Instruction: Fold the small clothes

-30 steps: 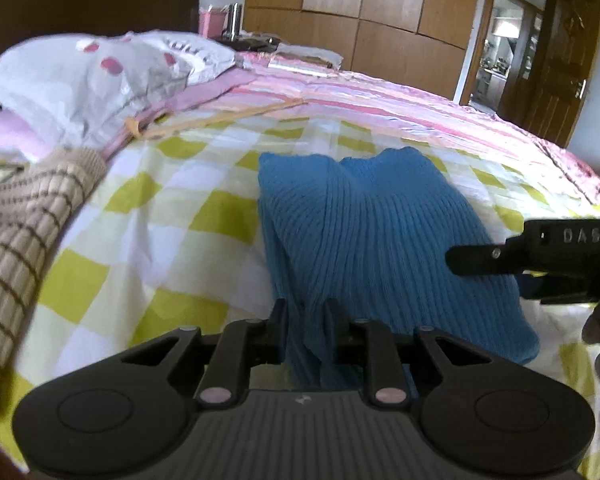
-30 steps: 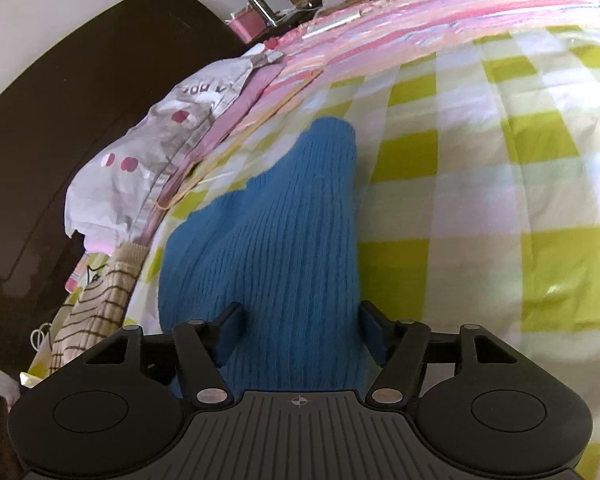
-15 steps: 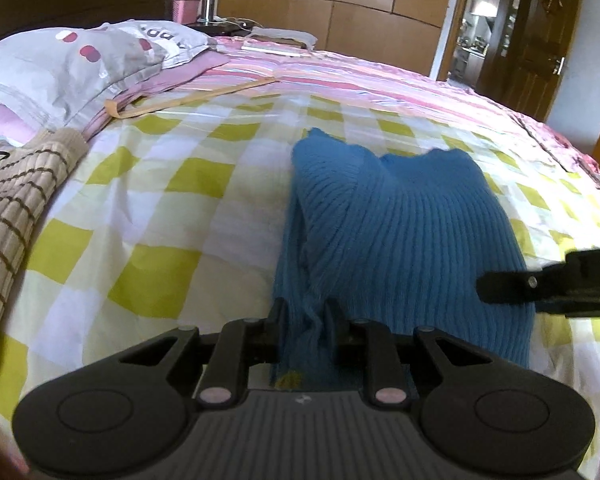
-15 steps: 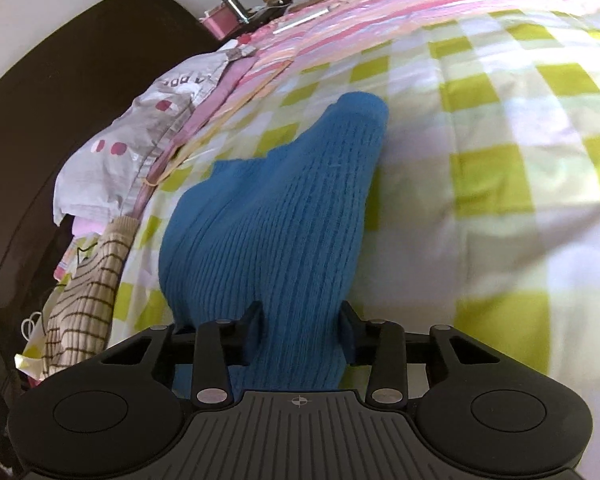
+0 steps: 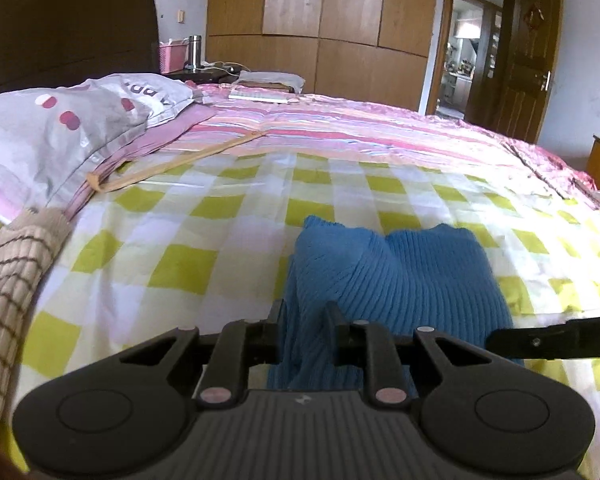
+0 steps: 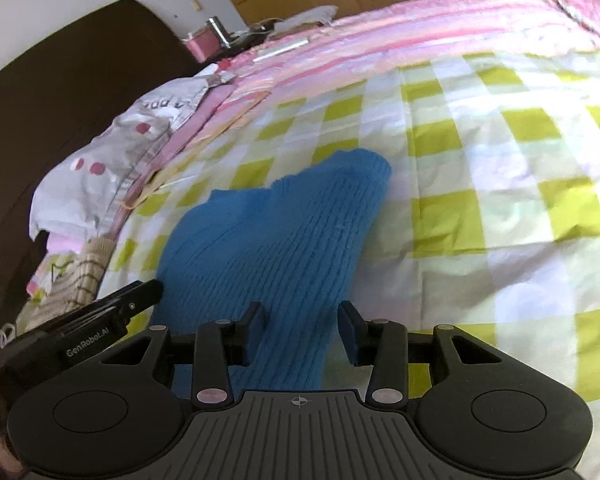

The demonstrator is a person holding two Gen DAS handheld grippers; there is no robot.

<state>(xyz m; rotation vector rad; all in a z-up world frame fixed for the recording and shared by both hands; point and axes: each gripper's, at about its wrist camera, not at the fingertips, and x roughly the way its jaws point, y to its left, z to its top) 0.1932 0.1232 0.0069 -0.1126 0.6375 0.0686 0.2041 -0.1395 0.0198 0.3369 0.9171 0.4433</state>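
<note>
The blue knitted garment [image 5: 400,276] lies on the checked bedspread [image 5: 220,216], its near edge being lifted. The left gripper [image 5: 303,320] is clamped on it; the right gripper [image 6: 300,316] has just been reopening slightly — cloth between, right pad clear. A firmer right grip seems needed before folding far.

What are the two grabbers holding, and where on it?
The left gripper pinches the near edge of the blue knit sweater. The right gripper has sweater between its fingers, but a gap shows at the right pad, so it grips nothing.
</note>
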